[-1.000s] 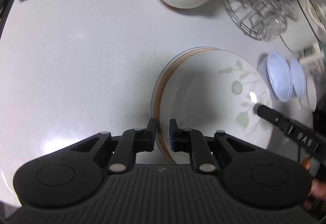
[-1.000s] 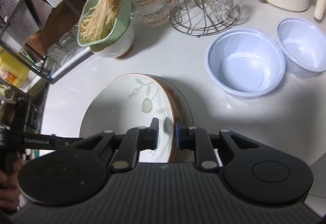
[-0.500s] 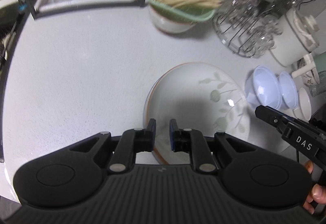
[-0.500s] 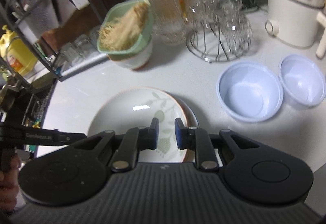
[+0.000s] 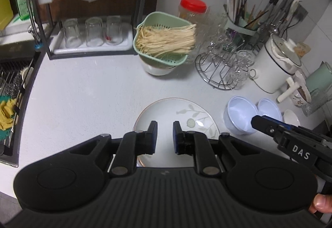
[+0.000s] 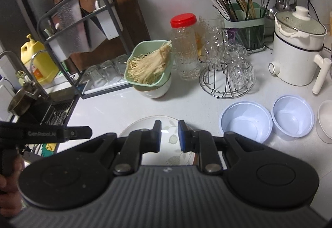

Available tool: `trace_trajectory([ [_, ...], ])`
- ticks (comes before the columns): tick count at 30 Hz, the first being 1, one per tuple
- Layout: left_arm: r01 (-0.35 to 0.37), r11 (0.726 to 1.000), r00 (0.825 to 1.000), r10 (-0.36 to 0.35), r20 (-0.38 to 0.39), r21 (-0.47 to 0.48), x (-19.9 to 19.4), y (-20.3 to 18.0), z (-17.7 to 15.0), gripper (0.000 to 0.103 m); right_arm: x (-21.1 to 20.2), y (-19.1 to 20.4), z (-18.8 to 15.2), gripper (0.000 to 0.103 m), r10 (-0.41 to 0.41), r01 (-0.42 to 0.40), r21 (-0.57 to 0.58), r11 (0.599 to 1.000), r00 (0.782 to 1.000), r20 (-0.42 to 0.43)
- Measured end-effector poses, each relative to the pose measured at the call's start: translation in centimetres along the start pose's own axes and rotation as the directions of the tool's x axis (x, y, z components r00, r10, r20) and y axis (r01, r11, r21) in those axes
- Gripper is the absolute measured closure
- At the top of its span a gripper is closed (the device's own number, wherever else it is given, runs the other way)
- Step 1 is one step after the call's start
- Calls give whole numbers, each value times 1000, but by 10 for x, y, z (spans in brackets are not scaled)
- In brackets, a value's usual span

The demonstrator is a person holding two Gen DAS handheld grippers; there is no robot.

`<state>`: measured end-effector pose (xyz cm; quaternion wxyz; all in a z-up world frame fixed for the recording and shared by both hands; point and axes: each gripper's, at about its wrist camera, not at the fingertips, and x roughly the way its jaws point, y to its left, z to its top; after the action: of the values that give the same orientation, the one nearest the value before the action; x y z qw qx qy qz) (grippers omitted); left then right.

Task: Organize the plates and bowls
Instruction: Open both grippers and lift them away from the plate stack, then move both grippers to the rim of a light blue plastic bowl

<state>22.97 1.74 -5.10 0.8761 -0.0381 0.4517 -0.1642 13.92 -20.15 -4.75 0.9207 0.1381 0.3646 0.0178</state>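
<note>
A cream plate with a green leaf pattern [image 5: 186,112] [image 6: 143,125] lies flat on the white counter, and a second rim shows just under it. My left gripper [image 5: 165,136] hangs above its near edge, jaws almost together with nothing between them. My right gripper [image 6: 168,134] hovers over the plate's right side, also shut and empty; its tip shows in the left wrist view [image 5: 258,122]. Two pale blue bowls [image 6: 245,120] [image 6: 292,116] stand side by side to the right of the plate, with a small white dish [image 6: 325,120] beyond them.
Behind the plate stands a green colander of noodles [image 5: 166,41] on a white bowl. A wire rack of glasses [image 5: 224,68] and a white pot [image 5: 278,66] stand at the back right. A dish rack with upturned glasses [image 5: 91,35] and the sink [image 5: 12,87] lie to the left.
Both grippers have risen and tilted up, away from the plate's rim, which they flanked before. The plate stays on the counter and looks smaller; more of the back wall shows.
</note>
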Motion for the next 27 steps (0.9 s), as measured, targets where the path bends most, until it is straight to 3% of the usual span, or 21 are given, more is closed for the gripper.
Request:
trace_trajectory([
  [3,-39,999,999,39,8,25,-10,0,-6,68,-9,7,-3,83,6,-6,4,1000,1000,18],
  [5,-59,998,998,59,20,21,-15,5,-8,44,-12,15,-4,83,1,-1,-6,1000,1000,28],
  [10,-63,998,996,62,60,17,-27,21,-9,27,-14,31,-8,80,5,-4,-20,1000,999,37],
  [11,-65,998,996,63,68,16,-30,24,-9,22,-15,36,-8,74,2,-1,-34,999,999,38],
  [13,-71,997,994,69,85,18,-33,30,-9,13,-15,42,-10,35,-14,16,-47,999,999,41],
  [15,-69,997,994,66,85,25,-33,34,-10,13,-17,45,-12,27,-26,28,-37,999,998,49],
  [27,-10,1000,998,10,70,-3,-28,52,-20,11,-21,55,-21,27,-132,132,12,991,991,24],
])
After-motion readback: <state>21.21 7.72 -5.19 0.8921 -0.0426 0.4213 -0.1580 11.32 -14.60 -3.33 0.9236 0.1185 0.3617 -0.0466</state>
